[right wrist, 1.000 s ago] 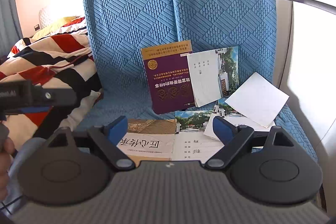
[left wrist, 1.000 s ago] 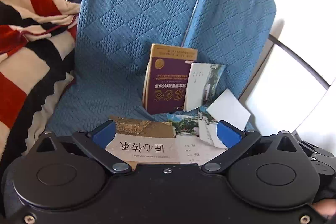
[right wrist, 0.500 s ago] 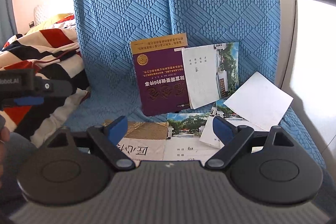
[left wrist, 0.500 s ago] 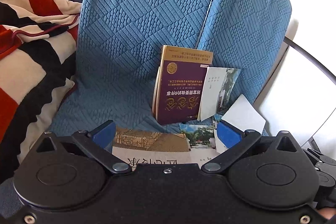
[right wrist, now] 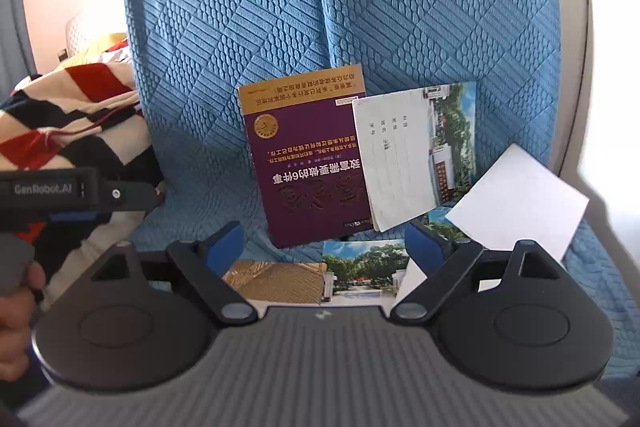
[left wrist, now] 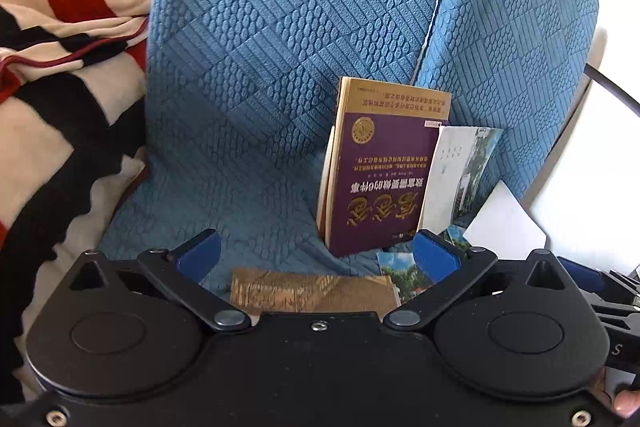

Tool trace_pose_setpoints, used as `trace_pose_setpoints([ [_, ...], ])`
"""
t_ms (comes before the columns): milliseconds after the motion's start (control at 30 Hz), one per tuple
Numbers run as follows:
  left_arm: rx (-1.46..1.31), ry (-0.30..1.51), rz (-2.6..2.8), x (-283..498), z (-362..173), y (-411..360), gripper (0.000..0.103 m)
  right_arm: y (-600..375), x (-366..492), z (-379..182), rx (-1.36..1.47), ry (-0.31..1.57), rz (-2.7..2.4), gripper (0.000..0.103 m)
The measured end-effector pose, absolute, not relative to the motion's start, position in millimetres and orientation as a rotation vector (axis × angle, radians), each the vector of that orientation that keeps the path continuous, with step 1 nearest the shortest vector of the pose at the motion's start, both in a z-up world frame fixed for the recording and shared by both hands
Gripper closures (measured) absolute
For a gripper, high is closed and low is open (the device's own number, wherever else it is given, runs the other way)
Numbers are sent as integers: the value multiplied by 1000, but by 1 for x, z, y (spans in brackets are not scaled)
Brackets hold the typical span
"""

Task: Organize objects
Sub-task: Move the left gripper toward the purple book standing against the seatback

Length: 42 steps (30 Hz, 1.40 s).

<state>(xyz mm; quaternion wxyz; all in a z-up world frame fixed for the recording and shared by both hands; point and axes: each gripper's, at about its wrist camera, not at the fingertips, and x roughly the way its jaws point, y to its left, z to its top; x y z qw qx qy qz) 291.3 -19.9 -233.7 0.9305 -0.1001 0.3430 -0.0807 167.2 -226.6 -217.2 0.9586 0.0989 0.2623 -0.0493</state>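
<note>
**Both tongs wide over the books on the blue seat**

Nearest me, my right gripper point(right wrist: 324, 247) has its jaws wide, easing inward by a hair, with nothing pressed between them; my left gripper point(left wrist: 316, 255) is spread just as wide and empty. Both sit above the tan book point(right wrist: 276, 281), lying flat at the seat's front edge beside a photo booklet point(right wrist: 364, 271). I judge these flat ones my likely first pick. Behind them the purple book point(right wrist: 308, 163) stands upside down, propped against the blue seat back point(right wrist: 360, 7), which keeps it upright. A pale booklet point(right wrist: 400, 155) leans on it, and a white sheet point(right wrist: 520, 199) rests toward the seat's right edge.
</note>
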Motion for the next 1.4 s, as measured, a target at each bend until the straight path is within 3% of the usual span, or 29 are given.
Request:
trace_pose_setpoints([
  [233,-260,740,-246,327,-248,-23,5,-225,201,-225,133,503,-69,37],
  [367,-306,759,-283,347,-253,-25,10,-229,224,-232,143,530,-56,64],
  [433,-288,760,-273,356,-256,-28,13,-228,234,-236,114,534,-66,72],
  [500,-286,768,-276,367,-258,-29,21,-230,242,-237,112,525,-62,72],
  [800,-305,775,-281,414,-268,-30,38,-265,287,-230,156,422,-101,71],
  [933,-300,777,-318,433,-272,-31,43,-283,304,-226,163,356,-104,44],
  [967,-307,779,-323,437,-272,-32,44,-287,308,-226,155,338,-95,41],
  [1133,-352,778,-342,455,-277,-31,50,-309,328,-228,218,330,-19,41],
  [1267,-340,802,-349,466,-280,-35,67,-311,341,-231,196,339,-4,41],
  [1400,-374,809,-357,475,-283,-36,68,-318,353,-239,224,376,5,41],
])
